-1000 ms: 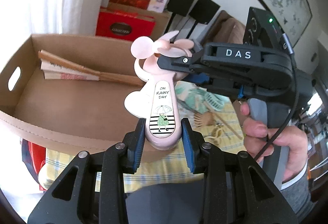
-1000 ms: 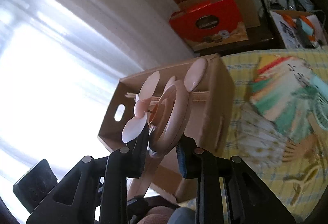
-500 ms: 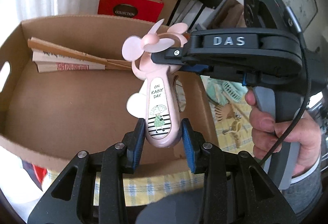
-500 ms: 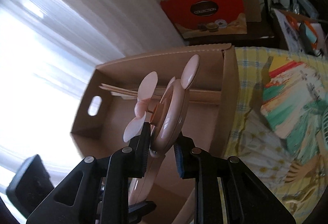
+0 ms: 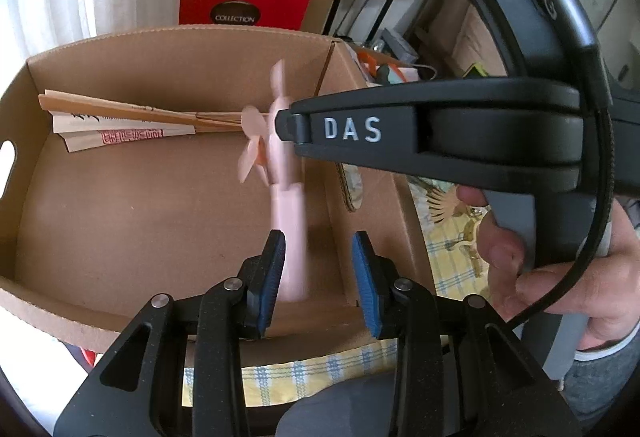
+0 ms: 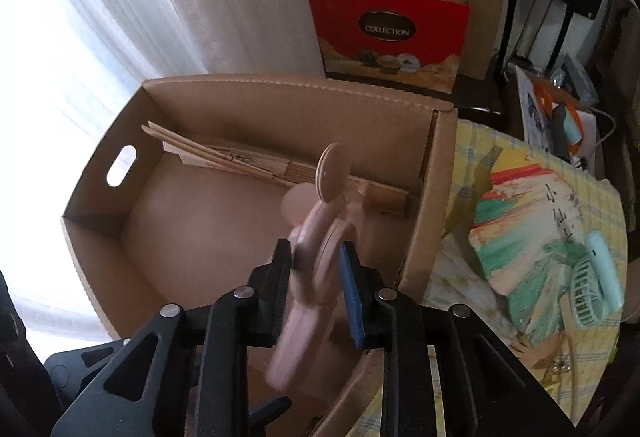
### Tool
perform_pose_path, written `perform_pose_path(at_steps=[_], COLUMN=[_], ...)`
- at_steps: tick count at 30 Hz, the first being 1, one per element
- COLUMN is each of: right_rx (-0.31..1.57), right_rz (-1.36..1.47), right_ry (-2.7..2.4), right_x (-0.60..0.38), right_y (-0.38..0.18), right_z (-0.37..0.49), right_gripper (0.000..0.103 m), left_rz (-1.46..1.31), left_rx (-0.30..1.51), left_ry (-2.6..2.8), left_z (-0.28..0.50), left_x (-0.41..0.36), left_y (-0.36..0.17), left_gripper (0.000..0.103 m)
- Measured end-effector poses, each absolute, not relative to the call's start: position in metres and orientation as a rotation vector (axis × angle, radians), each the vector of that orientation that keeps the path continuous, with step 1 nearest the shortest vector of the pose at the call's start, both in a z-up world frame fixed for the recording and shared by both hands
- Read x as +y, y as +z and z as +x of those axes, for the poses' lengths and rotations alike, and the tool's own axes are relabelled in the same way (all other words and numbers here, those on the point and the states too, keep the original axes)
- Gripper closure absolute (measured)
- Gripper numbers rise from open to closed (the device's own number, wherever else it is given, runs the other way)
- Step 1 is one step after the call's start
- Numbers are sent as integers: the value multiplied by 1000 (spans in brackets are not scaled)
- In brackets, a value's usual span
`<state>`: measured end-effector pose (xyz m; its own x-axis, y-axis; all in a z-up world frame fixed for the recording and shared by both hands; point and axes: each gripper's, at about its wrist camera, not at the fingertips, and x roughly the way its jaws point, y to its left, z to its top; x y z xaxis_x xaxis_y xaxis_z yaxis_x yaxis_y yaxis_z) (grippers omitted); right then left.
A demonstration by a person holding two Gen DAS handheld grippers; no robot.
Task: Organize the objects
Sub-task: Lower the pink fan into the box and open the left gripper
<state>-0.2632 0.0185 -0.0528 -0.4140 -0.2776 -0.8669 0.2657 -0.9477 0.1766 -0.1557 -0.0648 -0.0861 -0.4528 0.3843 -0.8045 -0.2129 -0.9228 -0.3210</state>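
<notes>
A pink hand-held fan [image 5: 286, 221] hangs blurred over an open cardboard box [image 5: 160, 53]. My right gripper [image 6: 316, 289] is shut on the pink fan's ring head [image 6: 316, 249], its jaws opening slightly, and the handle swings down to the lower left. In the left wrist view the fan stands edge-on. Its thin handle lies against one pad of my open left gripper [image 5: 318, 277], and the other pad stands well apart from it. The right gripper's finger [image 5: 352, 133] reaches in from the right. Folded paper fans [image 5: 120, 121] lie along the far wall of the cardboard box [image 6: 280, 101].
A red gift box [image 6: 388, 33] and brown cartons stand behind the box by a white curtain. To the right, on a yellow checked cloth [image 6: 472, 141], lie an open painted paper fan [image 6: 532, 237] and a mint hand-held fan [image 6: 596, 277]. A hand [image 5: 520, 257] holds the right gripper.
The pink fan turned from face-on to edge-on in the left view, so the left pads no longer clamp its handle. Both grippers sank lower over the box.
</notes>
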Motion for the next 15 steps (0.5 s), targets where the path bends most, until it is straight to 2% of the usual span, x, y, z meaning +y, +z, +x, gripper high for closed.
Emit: perform_pose_path(at_steps=[12, 14, 15], right_rx=[-73, -78, -83], right_rz=[1412, 1394, 1386], right_ry=[-2413, -2408, -2407], right_x=[37, 41, 43], right_y=[-26, -20, -18], right_z=[-245, -237, -233], right_gripper=[74, 74, 73], left_rz=[-1396, -1394, -1393], left_rx=[-274, -311, -334], left_ry=[2401, 2427, 2440], left_z=[-157, -163, -167], left_x=[-73, -86, -93], left_y=[-77, -71, -68], left_gripper=[69, 64, 57])
